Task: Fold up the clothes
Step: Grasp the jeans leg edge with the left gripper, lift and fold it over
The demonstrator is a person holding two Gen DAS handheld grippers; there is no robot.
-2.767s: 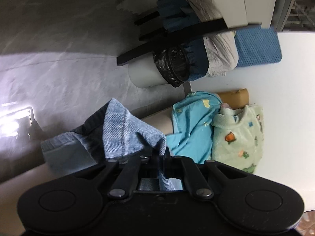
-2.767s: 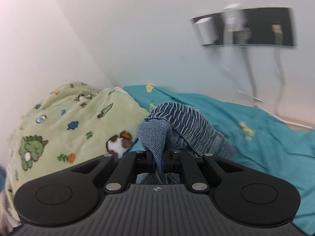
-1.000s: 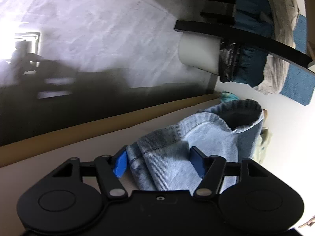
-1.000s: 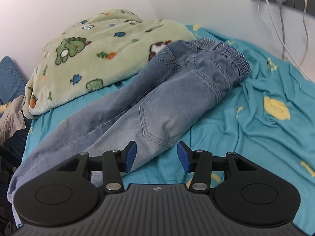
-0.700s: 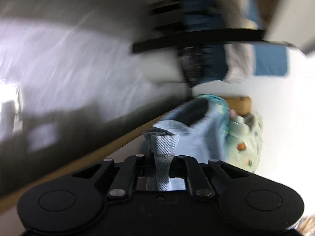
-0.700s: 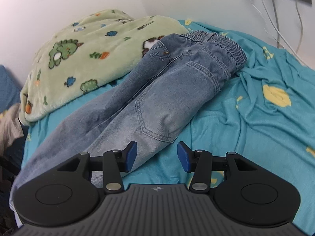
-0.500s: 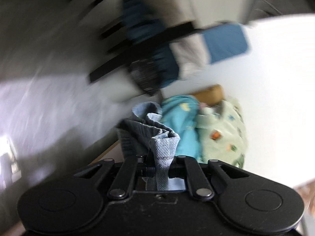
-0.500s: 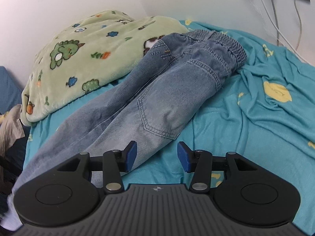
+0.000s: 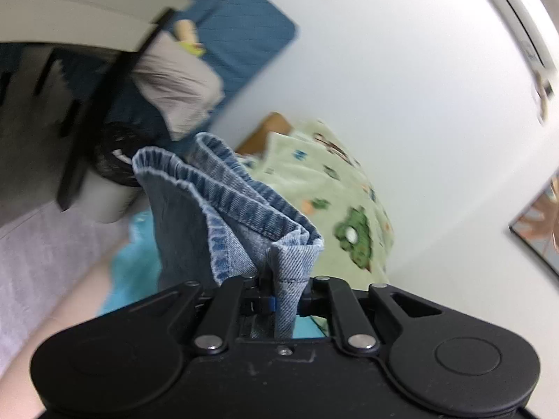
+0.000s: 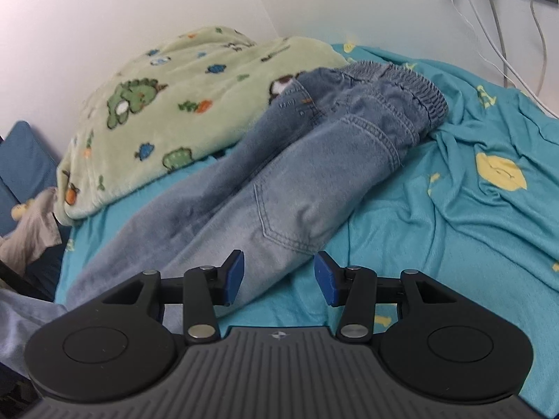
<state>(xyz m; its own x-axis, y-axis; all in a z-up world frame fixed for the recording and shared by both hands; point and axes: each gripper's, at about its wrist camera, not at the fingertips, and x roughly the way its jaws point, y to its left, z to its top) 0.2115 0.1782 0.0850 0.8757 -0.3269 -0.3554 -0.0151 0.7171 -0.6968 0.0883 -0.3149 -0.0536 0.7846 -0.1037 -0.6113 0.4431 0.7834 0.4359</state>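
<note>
A pair of light blue jeans (image 10: 307,174) lies on the teal bedsheet (image 10: 471,227), its elastic waistband toward the wall and its legs running down to the lower left. My right gripper (image 10: 278,276) hovers open just above the thigh, blue pads apart, nothing between them. In the left wrist view my left gripper (image 9: 284,302) is shut on the bunched hem end of the jeans (image 9: 223,216), lifted up off the bed. The denim fans out above the jaws and hides the fingertips.
A pale green dinosaur blanket (image 10: 181,111) is heaped against the wall beside the jeans. Cables (image 10: 489,28) hang from wall sockets at top right. A chair with grey and blue clothes (image 9: 174,80) and a bin with a black liner (image 9: 115,160) stand beyond the bed's foot.
My left gripper closed on the jeans' leg end, then rose and rolled, carrying the denim up. The jeans' legs on the bed shifted slightly. The right gripper stayed put and open.
</note>
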